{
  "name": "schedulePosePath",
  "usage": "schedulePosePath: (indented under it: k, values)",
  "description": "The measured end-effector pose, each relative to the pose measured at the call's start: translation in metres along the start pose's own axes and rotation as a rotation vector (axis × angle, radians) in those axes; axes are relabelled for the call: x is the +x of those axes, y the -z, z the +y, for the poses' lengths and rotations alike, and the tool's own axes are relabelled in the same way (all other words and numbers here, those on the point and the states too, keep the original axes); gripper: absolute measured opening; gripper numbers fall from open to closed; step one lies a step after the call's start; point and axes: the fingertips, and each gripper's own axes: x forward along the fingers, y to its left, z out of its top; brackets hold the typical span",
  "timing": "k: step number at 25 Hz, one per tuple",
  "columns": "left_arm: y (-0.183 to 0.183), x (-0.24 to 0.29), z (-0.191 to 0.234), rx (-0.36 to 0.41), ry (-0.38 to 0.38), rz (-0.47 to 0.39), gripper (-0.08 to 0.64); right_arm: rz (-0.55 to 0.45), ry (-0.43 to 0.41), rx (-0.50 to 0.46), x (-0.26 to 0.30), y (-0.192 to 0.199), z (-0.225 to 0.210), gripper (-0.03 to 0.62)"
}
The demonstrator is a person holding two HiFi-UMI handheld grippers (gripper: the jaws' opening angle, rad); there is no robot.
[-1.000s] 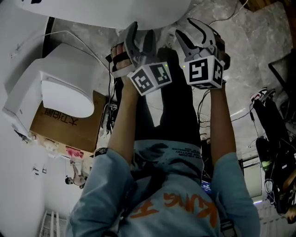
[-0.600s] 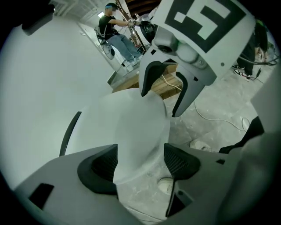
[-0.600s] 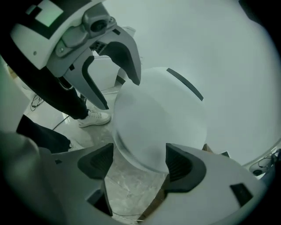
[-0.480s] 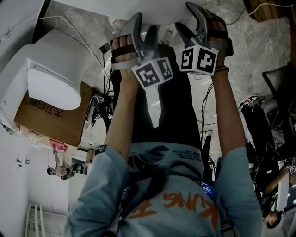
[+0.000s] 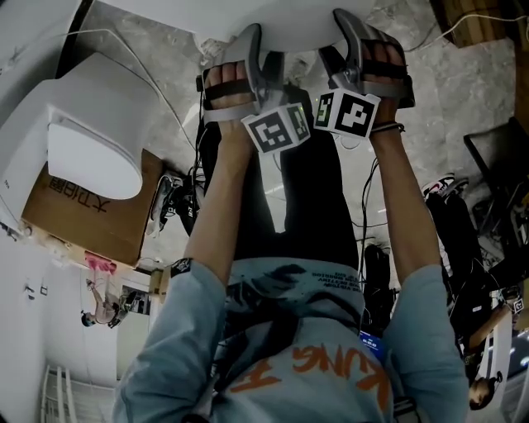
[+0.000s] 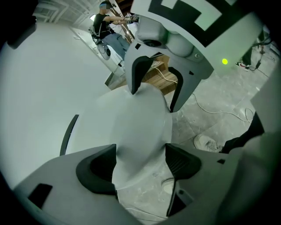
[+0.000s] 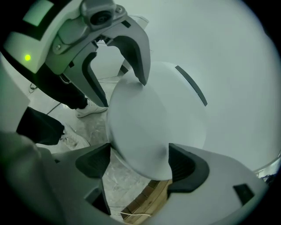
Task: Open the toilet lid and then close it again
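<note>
Both claws have sunk toward the toilet lid since the earlier frame. They now crowd its front rim, where a second ago they hung a little short of it, and the marker cubes have rolled to show other faces, the right one more markedly. Left claw: the jaws have just been opening and stand wide apart, released; the rounded front tip of the lid lies between them, and neither pad is seen pressing on it. Right claw: the same condition, with jaws freshly spread to their widest, the lid tip framed between the pads, and nothing clenched. The two claws sit side by side at the lid's front, the left toward one corner of the tip and the right toward the other, each visible in the other's view. The lid itself appears to lie down flat, its smooth white dome running away from the claws. A second toilet rests on a cardboard box well to the left of the lid, and cables trail over the floor to the lid's right. Judged from this layout, the lid is lowered and ungripped. The claws read as set for a grasp on the rim, which calls for closing on the edge before any lift, though a lid just set down and let go would look the same.
</note>
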Motion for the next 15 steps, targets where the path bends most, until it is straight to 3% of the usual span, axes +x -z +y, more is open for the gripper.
schedulePosePath:
  k: [3,7,15]
  values:
    - [-0.001,-0.001,0.005,0.005,0.01,0.009,0.368,0.028,-0.037,0.001,0.001,-0.001,-0.005,0.433]
    - [-0.003,-0.009,0.008,0.014,0.027,-0.005,0.377,0.028,-0.061,0.03,-0.012,-0.002,-0.006,0.395]
    - [-0.026,-0.046,0.016,0.216,-0.082,-0.072,0.379,0.007,-0.036,0.059,-0.062,-0.007,-0.025,0.354]
